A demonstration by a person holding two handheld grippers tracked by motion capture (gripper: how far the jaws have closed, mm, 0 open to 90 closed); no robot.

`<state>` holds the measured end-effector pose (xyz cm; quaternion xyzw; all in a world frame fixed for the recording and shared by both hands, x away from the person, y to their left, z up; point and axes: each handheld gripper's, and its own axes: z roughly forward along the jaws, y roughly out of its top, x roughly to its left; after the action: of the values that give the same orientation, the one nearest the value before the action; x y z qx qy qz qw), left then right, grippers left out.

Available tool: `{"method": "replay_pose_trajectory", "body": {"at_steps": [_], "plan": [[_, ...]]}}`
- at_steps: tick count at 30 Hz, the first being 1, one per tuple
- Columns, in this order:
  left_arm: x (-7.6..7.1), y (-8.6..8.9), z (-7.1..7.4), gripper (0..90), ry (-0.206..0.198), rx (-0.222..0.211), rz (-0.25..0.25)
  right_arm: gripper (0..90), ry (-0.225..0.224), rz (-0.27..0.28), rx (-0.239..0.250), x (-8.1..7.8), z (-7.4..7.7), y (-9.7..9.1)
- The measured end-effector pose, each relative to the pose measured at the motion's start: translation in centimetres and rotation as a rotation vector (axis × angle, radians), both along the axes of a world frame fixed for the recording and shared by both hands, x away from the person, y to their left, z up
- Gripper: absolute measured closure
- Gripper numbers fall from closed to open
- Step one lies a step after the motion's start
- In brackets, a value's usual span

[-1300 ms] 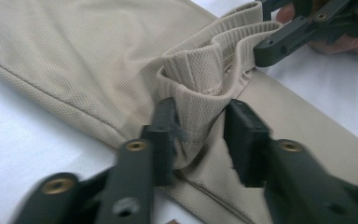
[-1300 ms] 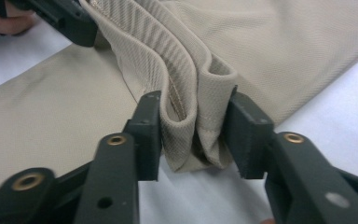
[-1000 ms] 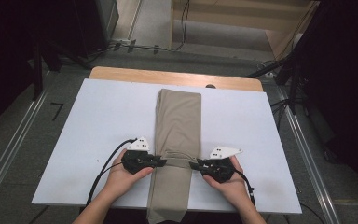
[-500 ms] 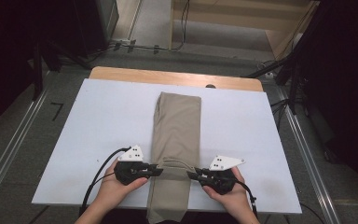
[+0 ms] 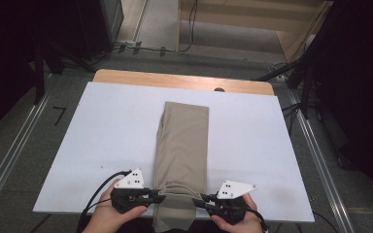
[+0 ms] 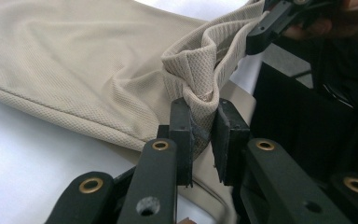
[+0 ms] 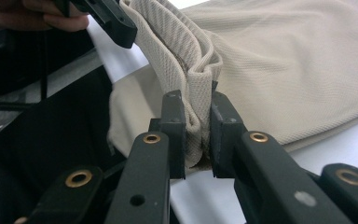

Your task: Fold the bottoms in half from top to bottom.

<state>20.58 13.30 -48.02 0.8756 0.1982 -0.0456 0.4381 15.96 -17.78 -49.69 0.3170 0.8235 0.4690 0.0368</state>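
Observation:
A beige knit cloth (image 5: 182, 145), folded into a long narrow strip, lies lengthwise down the middle of the white table top (image 5: 102, 126). Its near end hangs over the front edge. My left gripper (image 5: 159, 197) is shut on a bunched fold at the strip's left side; in the left gripper view its pads (image 6: 182, 135) pinch the gathered cloth (image 6: 74, 70). My right gripper (image 5: 198, 199) is shut on the strip's right side; the right gripper view has folded cloth (image 7: 196, 93) squeezed between the pads (image 7: 221, 135). Between the two grippers the cloth is lifted into a ridge.
A wooden board (image 5: 184, 81) edges the far side of the table. Metal rails (image 5: 9, 155) run along the floor on both sides. Cables and dark stands (image 5: 296, 73) sit beyond the table. Black fabric at the person's lap lies below the front edge (image 6: 307, 130).
Both grippers, holding the cloth, have moved toward the near edge of the table, dragging the strip back with them. Its near end now hangs further over the front edge.

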Motion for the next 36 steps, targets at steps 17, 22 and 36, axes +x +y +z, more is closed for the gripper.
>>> {"method": "replay_pose_trajectory", "body": {"at_steps": [17, 22, 36], "plan": [[-4.6, 1.3, 0.0, 75.2, 0.042, 0.023, -0.108, 71.7, 0.037, 0.110, 0.013, -5.3, -0.1, 0.8], [-4.5, 2.5, 0.3, 43.6, 0.079, -0.074, -0.173, 44.6, 0.031, 0.196, 0.025, -5.5, 0.7, 0.6], [2.5, 1.5, 2.8, 3.0, -0.032, -0.136, -0.045, 8.1, -0.056, 0.057, 0.063, -0.8, 3.4, -0.7]]}}
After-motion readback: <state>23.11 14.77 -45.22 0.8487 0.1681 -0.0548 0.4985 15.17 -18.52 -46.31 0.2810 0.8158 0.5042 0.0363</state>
